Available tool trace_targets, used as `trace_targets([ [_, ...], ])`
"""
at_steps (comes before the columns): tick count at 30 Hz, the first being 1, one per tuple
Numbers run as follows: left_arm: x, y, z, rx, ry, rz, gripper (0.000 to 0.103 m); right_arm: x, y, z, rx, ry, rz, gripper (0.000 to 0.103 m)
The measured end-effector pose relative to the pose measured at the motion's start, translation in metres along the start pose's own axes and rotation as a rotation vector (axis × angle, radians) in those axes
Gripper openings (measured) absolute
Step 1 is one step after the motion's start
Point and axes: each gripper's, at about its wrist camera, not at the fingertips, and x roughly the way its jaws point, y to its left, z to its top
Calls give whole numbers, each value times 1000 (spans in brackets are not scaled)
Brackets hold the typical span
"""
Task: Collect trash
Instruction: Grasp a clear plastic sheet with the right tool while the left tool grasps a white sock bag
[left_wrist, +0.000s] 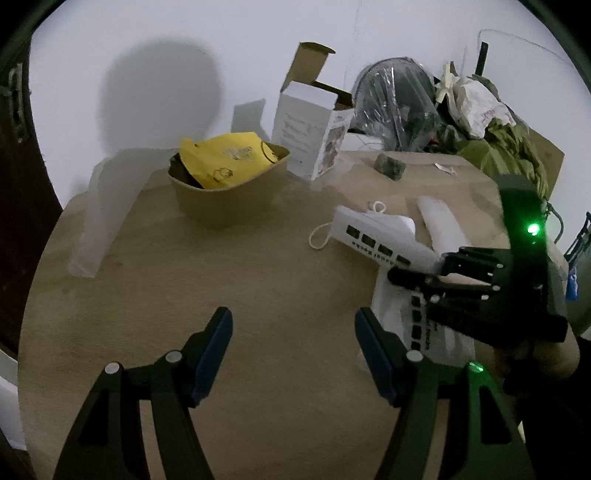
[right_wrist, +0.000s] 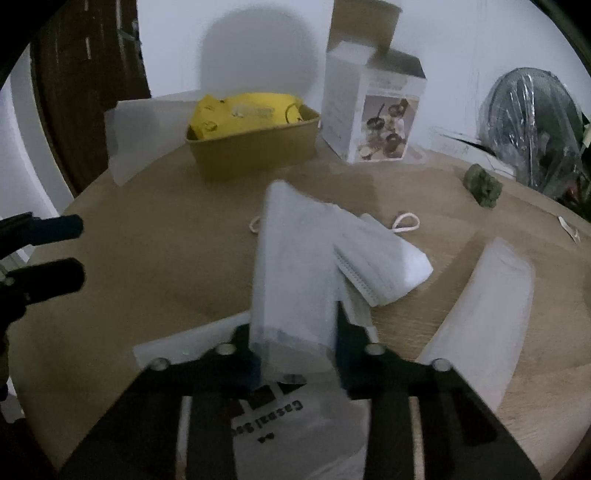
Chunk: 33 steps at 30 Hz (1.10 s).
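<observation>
My right gripper (right_wrist: 295, 343) is clamped on the white wrapper (right_wrist: 295, 266) at the bench's near right; light, limp, slippery, so I pinch its edge. Left gripper (left_wrist: 293, 350) gapes empty.

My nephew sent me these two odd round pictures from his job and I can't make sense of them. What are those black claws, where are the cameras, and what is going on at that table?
No robot here: a person holds a two-finger gripper in each hand, each carrying a wide-angle camera looking along its fingers. The left camera shows the left gripper open and empty above the wooden table, with the right gripper off to the side. The right camera shows the right gripper shut on a white printed wrapper. A face mask lies just beyond. Farther back stand a brown tub with a yellow bag in it and an opened white carton.
</observation>
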Motion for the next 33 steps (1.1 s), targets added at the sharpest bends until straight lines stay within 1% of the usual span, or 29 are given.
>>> trace_targets([
  [1, 1, -3, 0, 6, 4, -4, 69, -3, 0, 0, 2, -12, 4, 15],
  [6, 7, -16, 1, 31, 14, -30, 69, -27, -7, -1, 28, -98, 24, 11],
  [8, 12, -22, 1, 40, 21, -54, 69, -40, -13, -2, 46, -136, 30, 11],
  [11, 24, -29, -1, 33, 51, -128, 69, -58, -22, -5, 73, -171, 30, 11],
  [15, 40, -47, -4, 86, 76, -159, 69, -80, -37, -15, 113, -205, 43, 11],
  [19, 55, -68, -9, 176, 112, -155, 69, -97, -49, -24, 144, -219, 44, 11],
  [24, 65, -81, -11, 238, 129, -126, 69, -96, -57, -38, 156, -166, 38, 11],
  [25, 66, -84, -12, 252, 131, -116, 65, -94, -59, -42, 161, -159, 34, 11],
  [26, 67, -86, -13, 262, 134, -111, 57, -93, -60, -45, 166, -151, 32, 11],
  [28, 69, -89, -16, 284, 144, -95, 52, -94, -62, -51, 174, -139, 27, 11],
  [30, 66, -90, -19, 300, 134, -88, 48, -95, -63, -57, 177, -138, 26, 11],
  [33, 65, -92, -20, 325, 123, -73, 40, -102, -66, -66, 180, -149, 14, 11],
])
